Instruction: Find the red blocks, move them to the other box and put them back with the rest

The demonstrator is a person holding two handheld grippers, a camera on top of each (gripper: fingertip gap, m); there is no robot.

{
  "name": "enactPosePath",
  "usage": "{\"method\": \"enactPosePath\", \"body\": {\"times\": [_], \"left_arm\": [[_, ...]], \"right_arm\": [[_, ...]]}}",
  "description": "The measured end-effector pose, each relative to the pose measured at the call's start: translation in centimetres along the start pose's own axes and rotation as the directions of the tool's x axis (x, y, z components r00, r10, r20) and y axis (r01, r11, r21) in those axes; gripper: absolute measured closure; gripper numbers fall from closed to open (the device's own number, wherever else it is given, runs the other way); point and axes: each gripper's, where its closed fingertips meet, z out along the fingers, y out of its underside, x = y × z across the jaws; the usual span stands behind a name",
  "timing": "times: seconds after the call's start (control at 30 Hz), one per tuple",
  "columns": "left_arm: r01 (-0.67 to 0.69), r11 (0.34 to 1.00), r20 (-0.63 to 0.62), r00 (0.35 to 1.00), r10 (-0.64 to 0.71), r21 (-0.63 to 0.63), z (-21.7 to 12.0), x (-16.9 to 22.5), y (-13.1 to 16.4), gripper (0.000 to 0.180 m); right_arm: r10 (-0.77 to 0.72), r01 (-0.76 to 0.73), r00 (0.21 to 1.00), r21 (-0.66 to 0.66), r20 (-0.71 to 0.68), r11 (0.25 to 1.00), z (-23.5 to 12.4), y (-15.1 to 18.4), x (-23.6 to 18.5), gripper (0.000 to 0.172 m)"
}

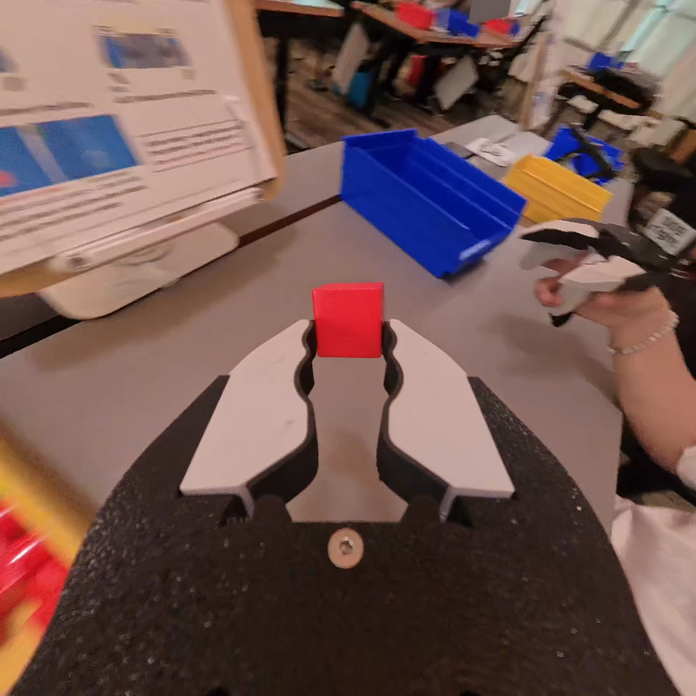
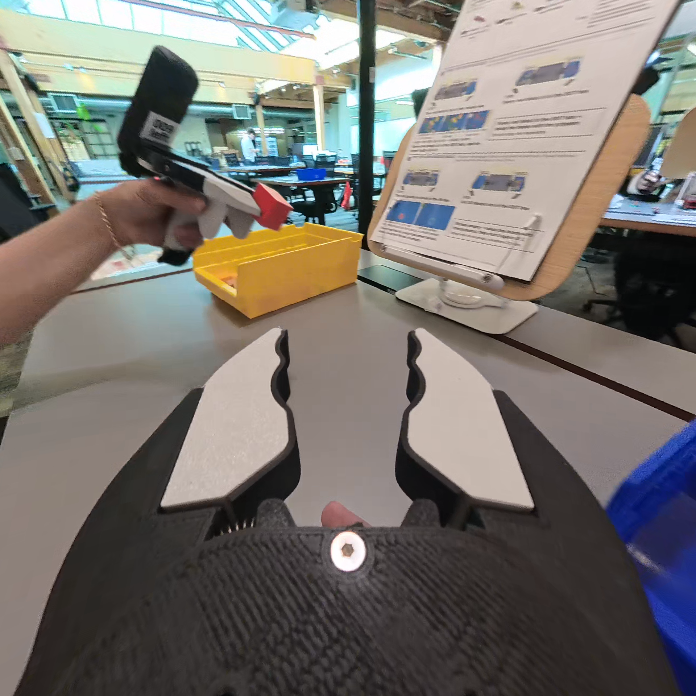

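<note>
The left gripper (image 1: 348,331) pinches a small red cube-shaped block (image 1: 348,320) at the very tips of its grey fingers (image 1: 301,339), a black pad pressed against each side face, so most of the cube juts out ahead of the grasp. From the right wrist view the same block (image 2: 273,211) hangs in the air above the open yellow plastic bin (image 2: 278,267), well clear of the grey tabletop (image 2: 339,357). A tip grasp like this probably suits a drop into a walled bin, since the fingers need not go in far.

The left wrist view looks across the table toward the empty blue plastic bin (image 1: 425,196), which stands well apart, with nothing between it and the cube; that bin seems the likely destination. Red shapes blur at the lower left edge of that view beside a yellow wall (image 1: 22,534) (presumably more blocks, though too smeared to be sure).

The right gripper (image 2: 348,354) has its jaws spread wide with only bare table between them. It hovers low near the blue bin's edge (image 2: 663,527), apparently idle and clear of the carrying path. A paper instruction sheet on a tilted wooden stand (image 2: 508,150) sits at the back of the table, out of the way
</note>
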Motion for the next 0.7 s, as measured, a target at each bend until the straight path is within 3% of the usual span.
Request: {"method": "enactPosePath", "body": {"times": [0.13,0.23,0.43,0.7], "left_arm": [[-0.097,0.994,-0.260,0.959,0.108,0.057,5.0,6.9,2.3,0.147],[-0.189,0.971,-0.371,0.900,0.230,0.144,7.4,10.7,3.8,0.147],[-0.239,0.935,-0.454,0.825,0.337,0.261,9.0,15.3,4.7,0.147],[-0.298,0.890,-0.477,0.761,0.439,0.345,8.0,18.1,5.5,0.148]], "right_arm": [[-0.002,0.002,0.997,0.007,0.077,1.000,0.8,0.2,-1.6,0.111],[0.056,-0.064,0.985,0.041,0.161,0.997,1.0,-0.1,-2.9,0.115],[0.105,-0.133,0.938,0.064,0.330,0.989,1.2,0.1,-5.5,0.121],[0.026,-0.078,0.898,0.102,0.439,0.992,1.3,0.3,-8.1,0.127]]}}
